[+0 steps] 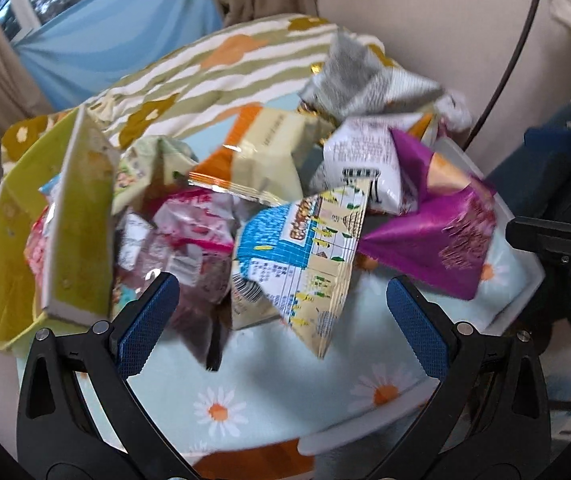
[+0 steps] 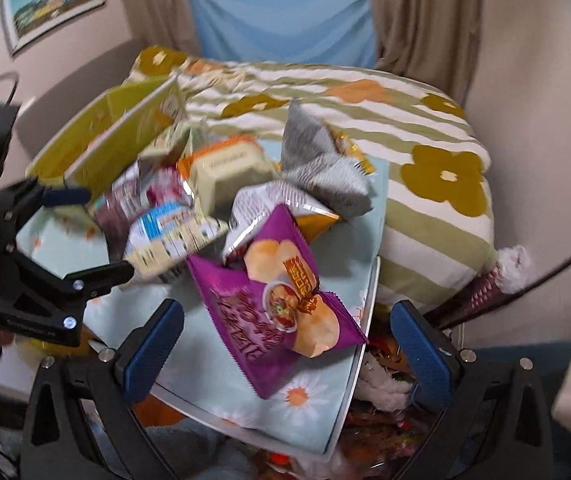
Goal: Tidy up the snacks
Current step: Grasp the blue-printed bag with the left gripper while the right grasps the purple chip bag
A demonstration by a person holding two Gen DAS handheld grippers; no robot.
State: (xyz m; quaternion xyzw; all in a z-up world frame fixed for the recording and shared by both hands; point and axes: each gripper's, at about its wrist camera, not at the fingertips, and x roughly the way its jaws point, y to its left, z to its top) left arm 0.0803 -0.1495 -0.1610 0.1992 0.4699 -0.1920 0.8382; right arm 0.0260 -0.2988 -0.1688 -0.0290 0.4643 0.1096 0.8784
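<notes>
A heap of snack bags lies on a small table (image 1: 285,392) with a daisy-print cloth. A purple chip bag (image 1: 441,236) (image 2: 285,300) is at the right of the heap, a blue-and-yellow bag (image 1: 305,248) (image 2: 169,236) in the middle, a pink bag (image 1: 189,236) to its left. A cream-and-orange bag (image 1: 265,152) (image 2: 229,172) and a grey bag (image 1: 365,80) (image 2: 321,164) lie further back. A yellow-green box (image 1: 13,240) (image 2: 97,132) stands at the left with packets inside. My left gripper (image 1: 281,312) is open just before the heap; it also shows in the right wrist view (image 2: 93,236). My right gripper (image 2: 285,348) is open around the purple bag's near end.
A bed with a striped flower quilt (image 2: 405,128) lies behind the table. A blue cloth (image 2: 281,20) and beige curtains hang at the window. Clutter and a fluffy white thing (image 2: 381,384) lie on the floor right of the table. A black cable (image 1: 513,60) hangs at the right.
</notes>
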